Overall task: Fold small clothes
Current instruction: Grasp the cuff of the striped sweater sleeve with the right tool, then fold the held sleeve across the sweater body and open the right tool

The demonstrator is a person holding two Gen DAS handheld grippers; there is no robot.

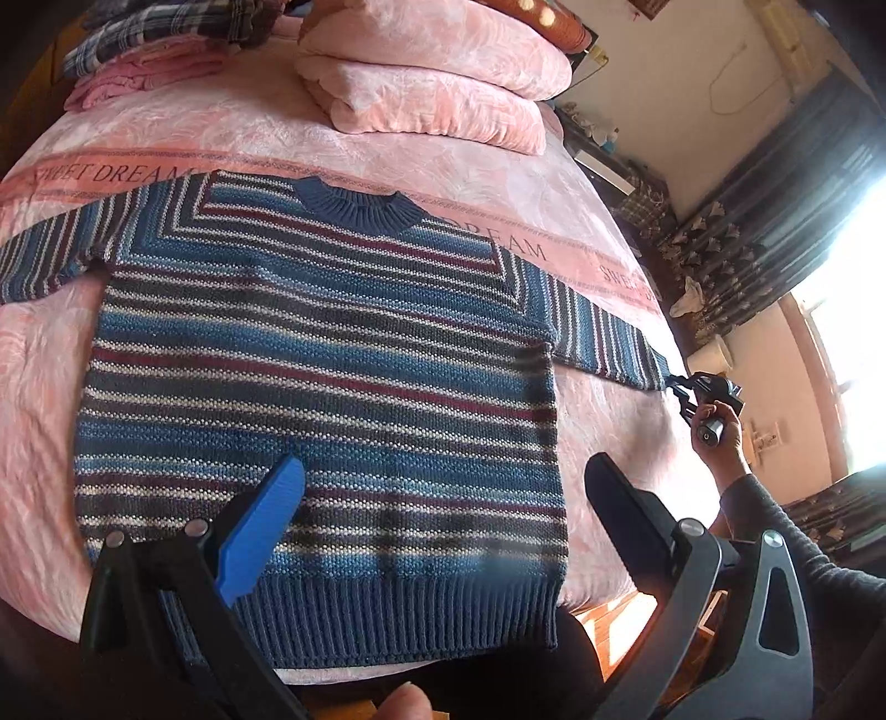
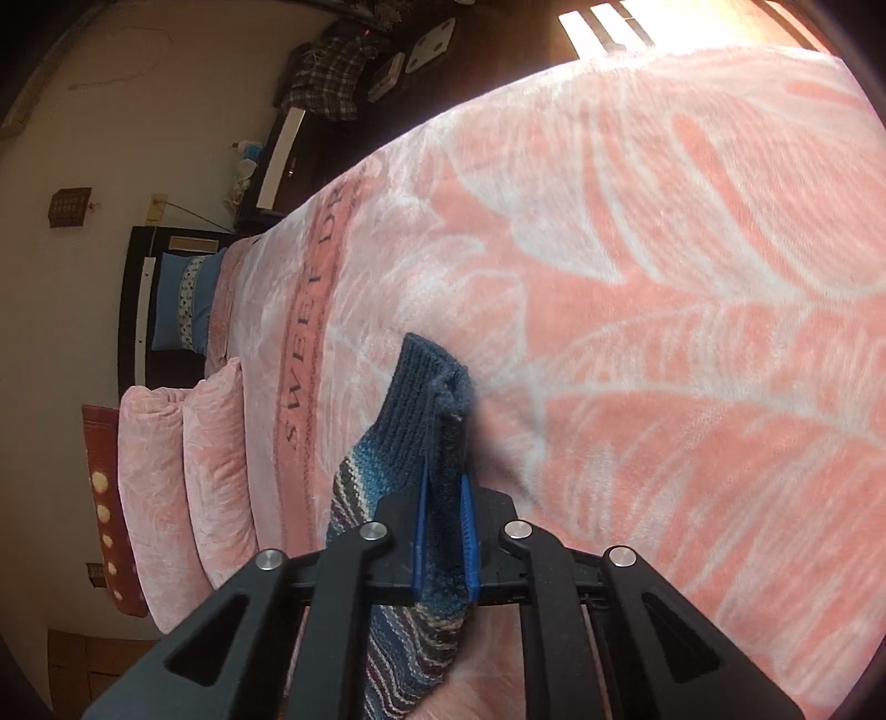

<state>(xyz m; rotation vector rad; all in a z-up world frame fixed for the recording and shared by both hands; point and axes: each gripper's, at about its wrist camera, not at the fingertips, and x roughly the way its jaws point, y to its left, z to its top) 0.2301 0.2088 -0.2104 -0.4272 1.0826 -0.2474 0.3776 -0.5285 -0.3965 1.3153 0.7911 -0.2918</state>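
Note:
A striped knit sweater [image 1: 321, 387] in blue, maroon and white lies flat on the pink bed cover [image 1: 50, 354], neck away from me, both sleeves spread out. My left gripper [image 1: 443, 487] hovers open above its lower body, near the ribbed hem. In the left wrist view my right gripper [image 1: 678, 385] is small at the right, pinching the end of the right sleeve [image 1: 609, 343]. The right wrist view shows that gripper [image 2: 446, 487] shut on the dark blue sleeve cuff [image 2: 426, 382], held just above the cover.
Folded pink quilts [image 1: 432, 83] are stacked at the head of the bed, with plaid and pink clothes [image 1: 149, 44] at the back left. The bed's right edge drops to a wooden floor [image 1: 620, 615]. A person's hand and grey sleeve [image 1: 786, 531] hold the right gripper. Dark curtains [image 1: 775, 232] hang beyond.

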